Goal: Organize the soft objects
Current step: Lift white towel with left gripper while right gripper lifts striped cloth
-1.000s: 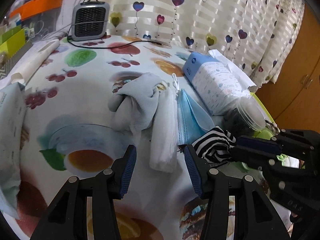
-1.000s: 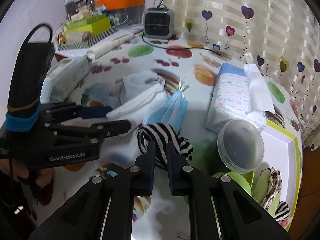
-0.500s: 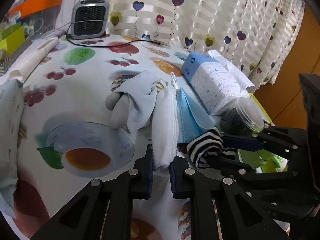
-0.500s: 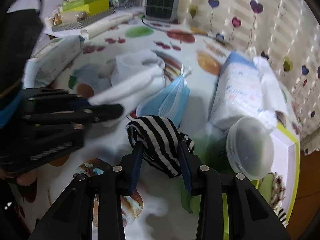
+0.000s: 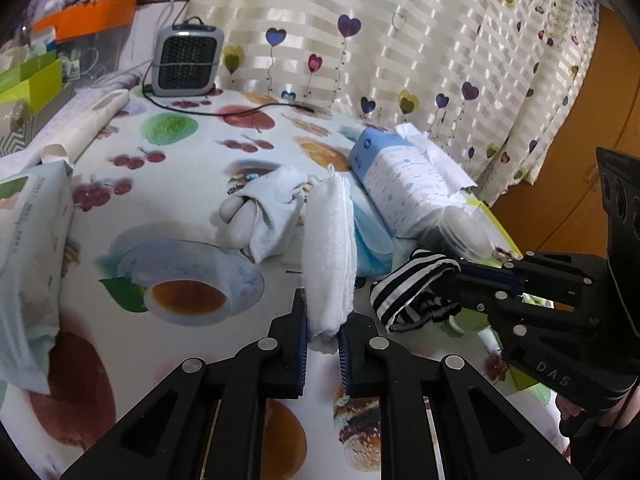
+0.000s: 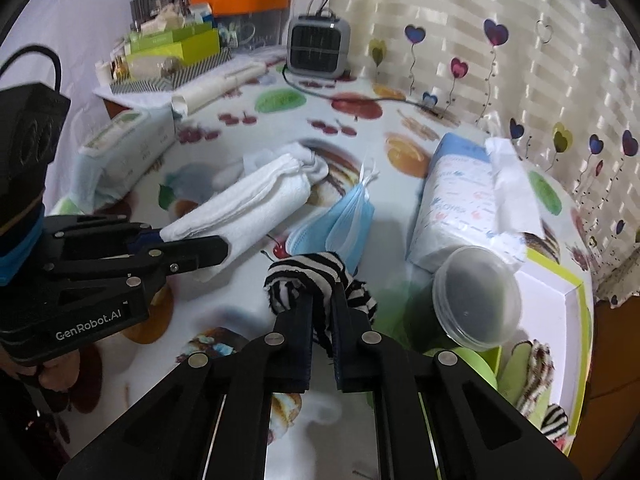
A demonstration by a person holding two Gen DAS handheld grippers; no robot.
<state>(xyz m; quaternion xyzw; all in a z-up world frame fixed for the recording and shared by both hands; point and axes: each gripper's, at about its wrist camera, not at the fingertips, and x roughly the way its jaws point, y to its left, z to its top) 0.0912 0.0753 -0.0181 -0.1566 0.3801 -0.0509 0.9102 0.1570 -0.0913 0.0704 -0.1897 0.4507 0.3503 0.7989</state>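
Two handheld grippers work side by side over a fruit-printed table (image 5: 168,216) stacked with soft goods. The left gripper (image 5: 322,332) has just closed its jaws on the near end of a folded white towel (image 5: 330,248), which stretches away from it just left of a stack of blue face masks (image 6: 340,226), the landmark in the middle of the clutter. The towel looks light, thick and limp; pinched at one end only, it would likely droop and unfold when raised, so a hold nearer its middle or across the folded layers seems safer. The right gripper (image 6: 322,312) is clamped tight on a black-and-white striped cloth (image 6: 308,276), bunched just in front of the masks, with loose ends hanging beside the fingers. That cloth appears thin, stretchy and nearly weightless, apt to slip through a loose pinch but in no danger of damage. Behind and to the left of the masks lies a crumpled grey cloth (image 5: 272,208); to their right sits a blue-and-white tissue pack (image 6: 460,200) and a clear round lidded tub (image 6: 476,298). Both grippers tilt downward toward the table, the right more steeply, the left reaching in from the side with a hand (image 6: 52,376) visible beneath its body.
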